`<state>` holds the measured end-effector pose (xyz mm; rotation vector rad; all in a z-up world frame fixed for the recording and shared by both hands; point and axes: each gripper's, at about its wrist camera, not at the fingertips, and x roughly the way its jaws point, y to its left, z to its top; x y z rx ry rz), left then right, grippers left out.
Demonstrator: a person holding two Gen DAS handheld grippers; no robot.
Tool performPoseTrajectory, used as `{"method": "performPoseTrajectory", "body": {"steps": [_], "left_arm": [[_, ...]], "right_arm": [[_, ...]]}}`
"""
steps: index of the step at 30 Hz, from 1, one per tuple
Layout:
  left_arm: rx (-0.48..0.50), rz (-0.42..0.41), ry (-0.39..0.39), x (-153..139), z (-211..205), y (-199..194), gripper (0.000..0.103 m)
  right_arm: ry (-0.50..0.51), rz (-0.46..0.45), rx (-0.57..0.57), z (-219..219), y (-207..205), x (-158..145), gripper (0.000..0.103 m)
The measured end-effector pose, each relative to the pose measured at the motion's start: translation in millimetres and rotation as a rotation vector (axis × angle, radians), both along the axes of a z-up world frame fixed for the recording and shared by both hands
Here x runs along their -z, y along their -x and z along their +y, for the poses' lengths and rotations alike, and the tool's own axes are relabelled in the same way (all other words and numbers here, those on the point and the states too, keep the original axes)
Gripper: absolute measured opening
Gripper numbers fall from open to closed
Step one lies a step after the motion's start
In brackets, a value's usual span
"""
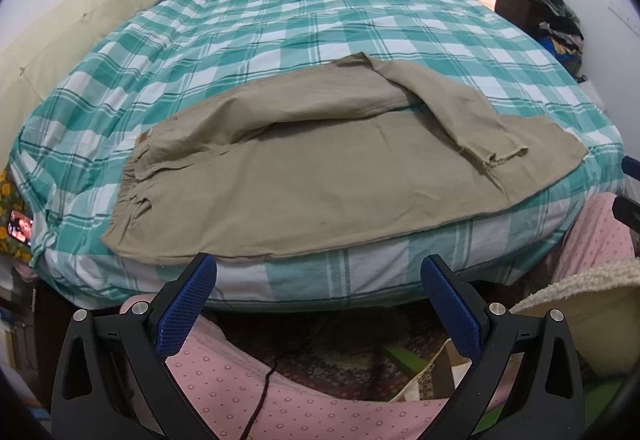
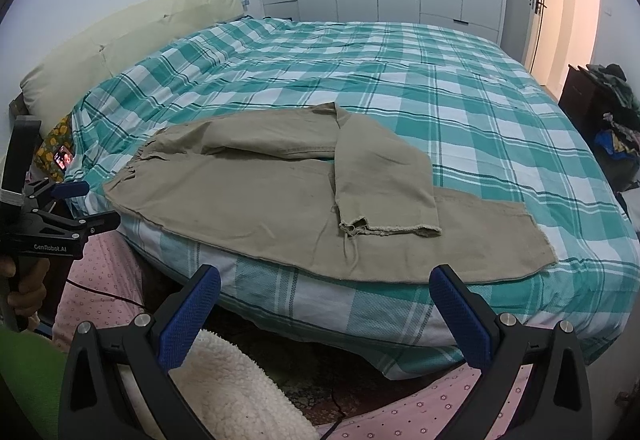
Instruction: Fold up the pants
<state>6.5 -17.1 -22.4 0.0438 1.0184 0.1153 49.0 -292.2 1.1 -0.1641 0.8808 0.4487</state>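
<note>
Pants (image 1: 320,180), khaki, lie spread along the near edge of the bed (image 1: 280,20), waistband to my left and hems to my right. One leg lies flat by the mattress edge; the other is bent back on itself, its frayed hem (image 2: 390,228) resting across the flat leg. I judge the fold has barely begun: the legs are not yet stacked one upon the other, so straightening that bent leg and laying it over its twin looks like the step in hand.

My left tongs (image 1: 318,272) are spread wide and hold nothing, hovering just off the mattress edge, below the middle of the flat leg. My right tongs (image 2: 324,284) are likewise spread and empty, near the lower leg, with the frayed hem just beyond them.

The next move, as I judge it, calls for one tong to pinch the frayed hem and the other to take the bent leg nearer the waistband, gripping a single layer only
</note>
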Motion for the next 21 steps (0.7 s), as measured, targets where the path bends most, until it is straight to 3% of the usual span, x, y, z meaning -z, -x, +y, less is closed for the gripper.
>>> {"method": "performPoseTrajectory", "body": {"steps": [21], "left_arm": [[0.008,0.017,-0.043,5.8,-2.5,-1.2,0.102]], "right_arm": [[-0.001,0.016,-0.023,4.0,-0.5,3.0,0.103]]}}
